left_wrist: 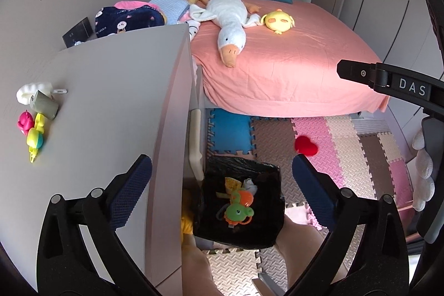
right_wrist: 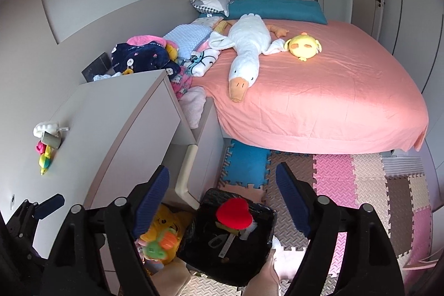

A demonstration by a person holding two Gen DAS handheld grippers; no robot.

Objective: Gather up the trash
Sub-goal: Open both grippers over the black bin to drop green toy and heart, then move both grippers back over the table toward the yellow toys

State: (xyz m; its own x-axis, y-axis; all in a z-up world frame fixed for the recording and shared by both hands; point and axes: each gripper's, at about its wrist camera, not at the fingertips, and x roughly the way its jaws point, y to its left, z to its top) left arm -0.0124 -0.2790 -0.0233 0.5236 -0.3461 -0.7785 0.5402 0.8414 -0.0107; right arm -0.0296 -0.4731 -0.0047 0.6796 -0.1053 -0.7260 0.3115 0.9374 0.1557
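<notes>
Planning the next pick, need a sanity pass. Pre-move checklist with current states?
1. Left claw open, empty: ok.
2. Right claw open, empty: ok.
3. Bin upright, liner mouth open: ok.
4. Desk free of trash: not ok; tissue and cardboard roll lie there beside toys.
5. Red heart in bin or on mat: cannot tell; the views disagree.

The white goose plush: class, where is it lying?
In both views the white goose plush lies on the pink bed, left of the yellow chick plush.
</notes>
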